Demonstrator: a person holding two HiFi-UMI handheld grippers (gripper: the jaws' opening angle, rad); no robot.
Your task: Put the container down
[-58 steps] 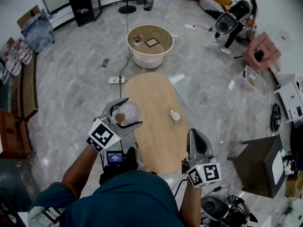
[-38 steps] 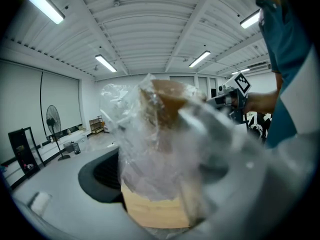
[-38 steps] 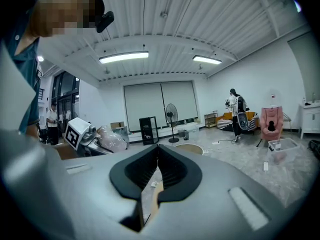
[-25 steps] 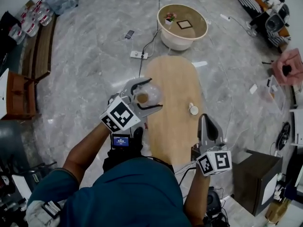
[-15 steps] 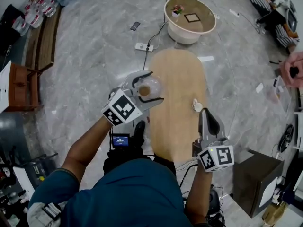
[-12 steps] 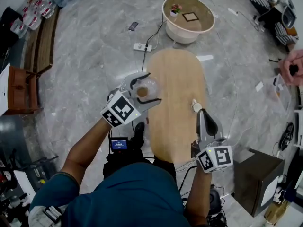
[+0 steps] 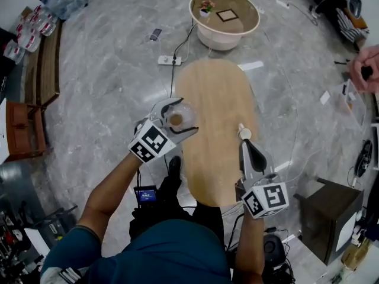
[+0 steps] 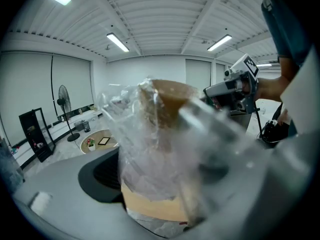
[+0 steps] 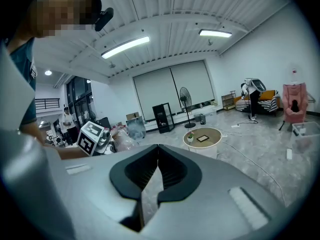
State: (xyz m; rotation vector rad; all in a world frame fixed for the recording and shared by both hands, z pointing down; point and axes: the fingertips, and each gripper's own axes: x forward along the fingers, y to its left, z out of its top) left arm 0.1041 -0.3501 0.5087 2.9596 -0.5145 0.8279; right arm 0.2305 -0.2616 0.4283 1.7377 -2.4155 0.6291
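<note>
My left gripper is shut on a clear plastic container with brown contents, held above the left edge of the oval wooden table. In the left gripper view the crinkled container fills the space between the jaws. My right gripper hovers over the table's right side with its jaws shut and nothing in them; the right gripper view shows its pads meeting. A small white cup sits on the table just beyond its tip.
A round low table with a small plant and a frame stands beyond the oval one. A power strip and cables lie on the marble floor. A dark box stands at the right, wooden benches at the left.
The head view has swung, so the tables sit elsewhere in the frame. My left gripper still holds the container by the table's left edge. My right gripper's tip now lies closer to the white cup.
</note>
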